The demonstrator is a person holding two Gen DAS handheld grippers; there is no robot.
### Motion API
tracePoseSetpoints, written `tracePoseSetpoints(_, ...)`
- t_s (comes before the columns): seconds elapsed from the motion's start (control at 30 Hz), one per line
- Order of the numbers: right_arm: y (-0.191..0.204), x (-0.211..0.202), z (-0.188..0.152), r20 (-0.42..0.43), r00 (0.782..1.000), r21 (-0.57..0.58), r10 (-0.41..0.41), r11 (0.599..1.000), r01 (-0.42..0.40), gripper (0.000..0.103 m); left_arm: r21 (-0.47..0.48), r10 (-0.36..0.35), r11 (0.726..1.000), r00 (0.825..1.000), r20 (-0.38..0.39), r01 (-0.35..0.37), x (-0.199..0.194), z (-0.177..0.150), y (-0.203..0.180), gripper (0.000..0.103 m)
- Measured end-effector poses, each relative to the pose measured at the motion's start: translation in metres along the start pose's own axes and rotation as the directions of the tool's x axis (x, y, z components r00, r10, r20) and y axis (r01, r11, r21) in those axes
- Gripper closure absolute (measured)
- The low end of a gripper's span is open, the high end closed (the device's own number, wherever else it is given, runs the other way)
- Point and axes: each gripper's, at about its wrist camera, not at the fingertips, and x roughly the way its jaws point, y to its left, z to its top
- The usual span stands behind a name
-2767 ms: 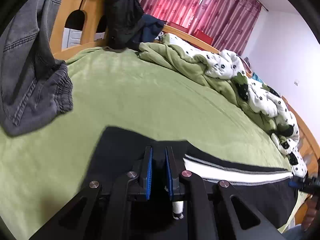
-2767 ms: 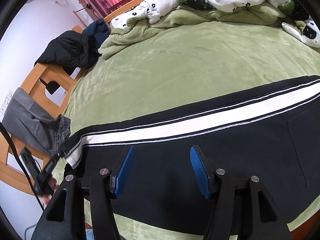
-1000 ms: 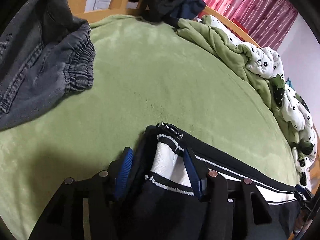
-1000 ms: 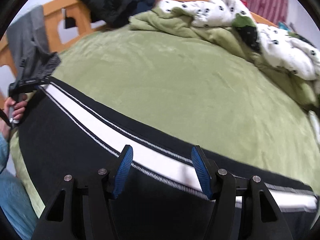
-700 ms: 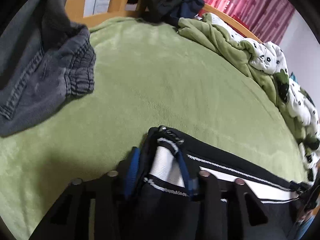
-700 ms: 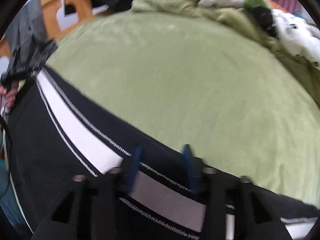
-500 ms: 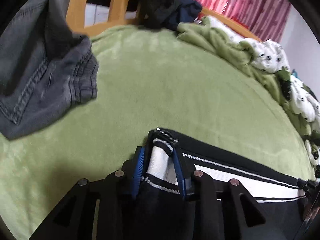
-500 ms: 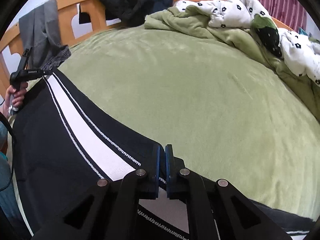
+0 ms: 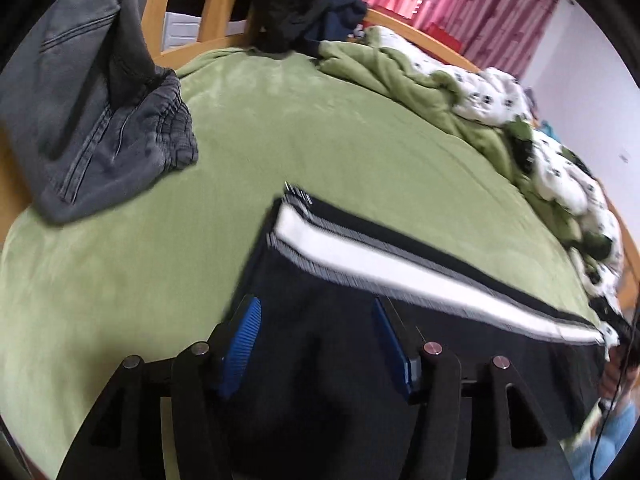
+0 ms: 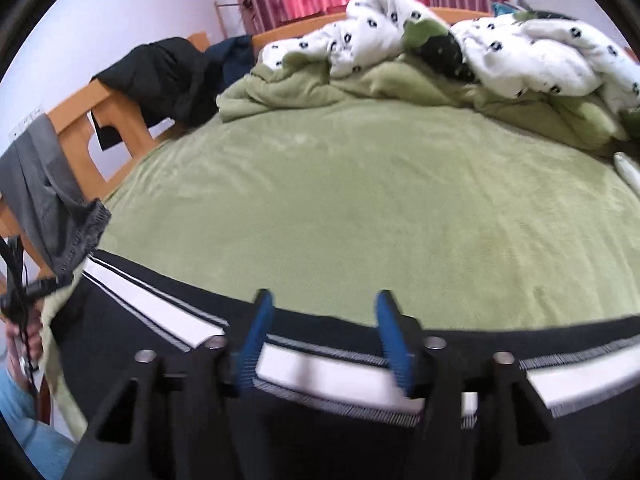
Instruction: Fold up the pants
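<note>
black pants (image 9: 360, 360) lie flat on the bed (image 10: 360, 200), no fold visible yet; both grippers' fingers (image 9: 240, 340) (image 10: 256, 340) are spreading, gripping nothing.

Blur and cut-offs, both wrist views
Pants (image 9: 360, 360) stripe edges smeared; near part hidden under each claw's frame. Grey jeans (image 9: 100, 120) cut by the left edge.

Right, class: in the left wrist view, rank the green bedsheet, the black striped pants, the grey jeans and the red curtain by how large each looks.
1. green bedsheet
2. black striped pants, though nearness to the camera inflates them
3. grey jeans, also close to the lens
4. red curtain, far off, so it only looks smallest
</note>
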Motion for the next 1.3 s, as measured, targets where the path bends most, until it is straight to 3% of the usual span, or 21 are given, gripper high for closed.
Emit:
tracePoseSetpoints(0.1,0.023,-0.036,-0.003,-0.016,1.000,0.004,0.011,1.000,-0.011,0.045,0.000,-0.028,1.000,0.999,-0.025,0.028,-0.020,-0.033,0.005,0.043)
tracePoseSetpoints(0.23,0.054,-0.079,-0.019,0.032,0.999,0.014,-0.015,1.000,0.014,0.043,-0.090,-0.076,0.993,0.996,-0.043,0.072,-0.024,-0.068,0.018,0.043)
tracePoseSetpoints(0.33,0.082,-0.089,-0.029,-0.011,0.988,-0.006,-0.156,0.988,0.156,0.043,-0.162,-0.110,0.981,0.993,-0.029,0.104,-0.023,-0.091,0.030,0.043)
tracePoseSetpoints(0.43,0.098,-0.094,-0.038,-0.047,0.992,0.023,-0.118,0.993,0.119,0.043,-0.201,-0.119,0.973,0.993,-0.029,0.111,-0.020,-0.105,0.036,0.043)
tracePoseSetpoints(0.57,0.111,-0.096,-0.051,-0.068,0.996,0.043,-0.059,0.997,0.062,0.043,-0.242,-0.119,0.963,0.993,0.009,0.117,-0.016,-0.104,0.043,0.044)
tracePoseSetpoints(0.9,0.092,-0.086,-0.054,-0.122,0.985,0.090,-0.124,0.987,0.135,0.043,-0.299,-0.056,0.950,0.992,0.110,0.087,-0.003,-0.092,0.054,0.059)
tracePoseSetpoints(1.0,0.083,-0.082,-0.054,-0.135,0.976,0.119,-0.170,0.975,0.186,0.043,-0.301,-0.059,0.949,0.992,0.116,0.092,-0.001,-0.089,0.058,0.061)
tracePoseSetpoints(1.3,0.072,-0.088,-0.050,-0.088,0.971,0.157,-0.221,0.960,0.233,0.043,-0.309,-0.116,0.941,0.989,0.095,0.140,0.007,-0.079,0.071,0.060)
